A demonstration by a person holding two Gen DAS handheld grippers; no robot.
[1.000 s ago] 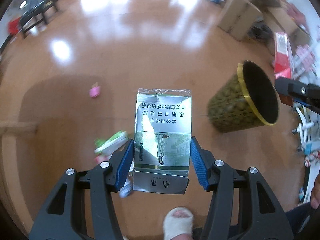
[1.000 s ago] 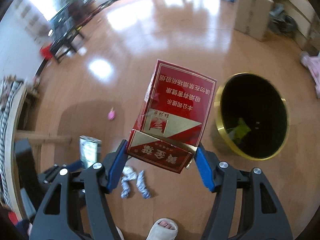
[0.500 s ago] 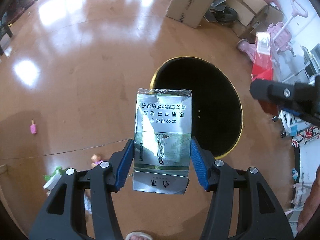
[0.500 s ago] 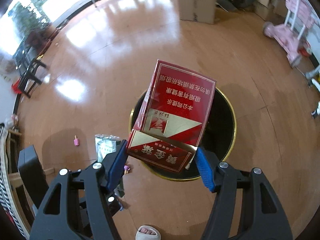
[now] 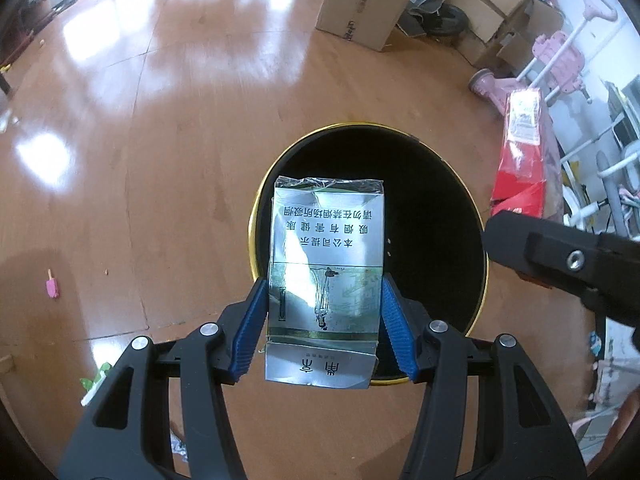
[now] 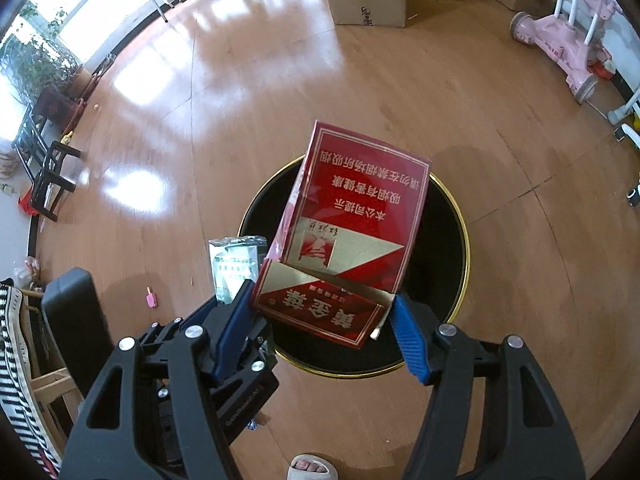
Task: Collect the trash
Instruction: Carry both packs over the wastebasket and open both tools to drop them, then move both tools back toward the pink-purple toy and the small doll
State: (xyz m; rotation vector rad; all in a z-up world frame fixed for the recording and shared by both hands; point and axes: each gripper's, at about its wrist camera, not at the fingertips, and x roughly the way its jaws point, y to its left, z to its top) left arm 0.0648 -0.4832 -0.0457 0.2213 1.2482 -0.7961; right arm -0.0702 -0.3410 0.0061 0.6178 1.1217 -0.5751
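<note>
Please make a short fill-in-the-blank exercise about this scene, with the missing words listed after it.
1. The left tool holds a ____ cigarette pack.
2. The right tool holds a ____ cigarette pack.
3. Both packs are above the open black ____ with a gold rim.

Missing words: silver; red; bin

Both wrist views look steeply down, close above shared black bin (image 5: 432, 208) (image 6: 444, 248).

Both tools hang over the bin (image 5: 476, 248), side by side. Left tool (image 5: 324, 322) holds a packet (image 5: 326, 280); right tool (image 6: 324, 326) holds a carton (image 6: 352, 236). Cardboard box (image 5: 368, 4) stands behind the bin on the floor (image 5: 160, 140).
</note>
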